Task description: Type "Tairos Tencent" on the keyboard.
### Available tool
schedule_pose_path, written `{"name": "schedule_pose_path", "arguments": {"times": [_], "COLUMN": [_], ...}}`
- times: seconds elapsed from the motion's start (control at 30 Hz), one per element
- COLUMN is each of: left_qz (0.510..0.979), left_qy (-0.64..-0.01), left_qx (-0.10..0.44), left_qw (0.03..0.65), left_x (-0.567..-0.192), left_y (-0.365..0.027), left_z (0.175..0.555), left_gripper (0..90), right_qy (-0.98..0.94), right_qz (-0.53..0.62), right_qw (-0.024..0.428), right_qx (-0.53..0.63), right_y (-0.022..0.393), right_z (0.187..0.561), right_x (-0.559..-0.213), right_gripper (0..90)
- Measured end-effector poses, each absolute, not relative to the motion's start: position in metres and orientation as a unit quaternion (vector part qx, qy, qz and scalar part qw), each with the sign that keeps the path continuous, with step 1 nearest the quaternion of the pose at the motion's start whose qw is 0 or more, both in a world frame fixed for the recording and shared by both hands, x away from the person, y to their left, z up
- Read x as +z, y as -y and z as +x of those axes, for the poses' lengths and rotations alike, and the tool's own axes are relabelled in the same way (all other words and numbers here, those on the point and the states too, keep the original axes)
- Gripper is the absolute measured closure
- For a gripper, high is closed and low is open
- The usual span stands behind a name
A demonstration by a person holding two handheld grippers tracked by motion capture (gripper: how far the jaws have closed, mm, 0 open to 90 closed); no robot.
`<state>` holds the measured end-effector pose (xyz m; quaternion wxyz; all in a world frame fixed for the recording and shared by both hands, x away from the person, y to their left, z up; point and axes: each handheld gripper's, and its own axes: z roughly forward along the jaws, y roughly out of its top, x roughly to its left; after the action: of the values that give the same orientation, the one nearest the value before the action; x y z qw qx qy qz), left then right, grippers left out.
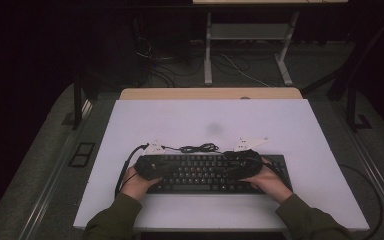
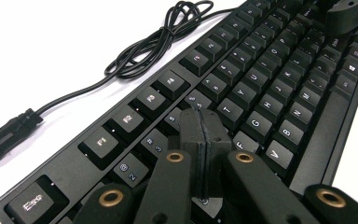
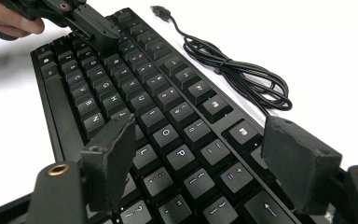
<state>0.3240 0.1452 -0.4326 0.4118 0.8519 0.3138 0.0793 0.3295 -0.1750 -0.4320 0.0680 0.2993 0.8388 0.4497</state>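
Keyboard (image 1: 205,172) flat on white table (image 1: 300,130), near its front edge. Left hand-held gripper (image 2: 204,140) pressed closed, empty, over number row; right hand-held gripper (image 3: 200,158) spread wide above right-hand keys. Coiled cable (image 1: 197,148) just behind.

Showing at the lower centre of the high view: one black keyboard (image 1: 205,174); one coiled cable (image 1: 198,148) lying just above it; two grippers (image 1: 152,166) (image 1: 240,165); two hands (image 1: 135,184) (image 1: 269,182); one white table (image 1: 210,120) bearing all.

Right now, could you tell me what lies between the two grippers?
In the high view, the black keyboard's middle rows of keys lie between the left gripper and right gripper; nothing else sits on them.
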Motion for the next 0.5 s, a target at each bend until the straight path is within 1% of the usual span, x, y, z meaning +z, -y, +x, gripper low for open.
{"name": "schedule_pose_path", "arguments": {"times": [0.13,0.2,0.3,0.43,0.5], "left_qz": [0.85,0.85,0.848,0.846,0.845], "left_qy": [-0.316,-0.315,-0.318,-0.319,-0.318], "left_qx": [0.08,0.081,0.079,0.072,0.067], "left_qw": [0.414,0.414,0.417,0.421,0.424], "left_x": [-0.4311,-0.4304,-0.4299,-0.4305,-0.4306], "left_y": [-0.1452,-0.1453,-0.1452,-0.1455,-0.146], "left_z": [0.3223,0.3215,0.3201,0.3183,0.3172], "left_gripper": [87.0,85.9,83.8,78.0,74.7], "right_qy": [-0.839,-0.837,-0.835,-0.834,-0.833], "right_qz": [0.3,0.301,0.302,0.298,0.297], "right_qw": [0.066,0.064,0.061,0.061,0.058], "right_qx": [0.45,0.453,0.455,0.46,0.463], "right_y": [0.175,0.175,0.1753,0.174,0.1727], "right_z": [0.3301,0.3304,0.3303,0.3297,0.3295], "right_x": [-0.4317,-0.4316,-0.4306,-0.4297,-0.4296], "right_gripper": [26.6,29.0,35.6,44.2,50.0]}}
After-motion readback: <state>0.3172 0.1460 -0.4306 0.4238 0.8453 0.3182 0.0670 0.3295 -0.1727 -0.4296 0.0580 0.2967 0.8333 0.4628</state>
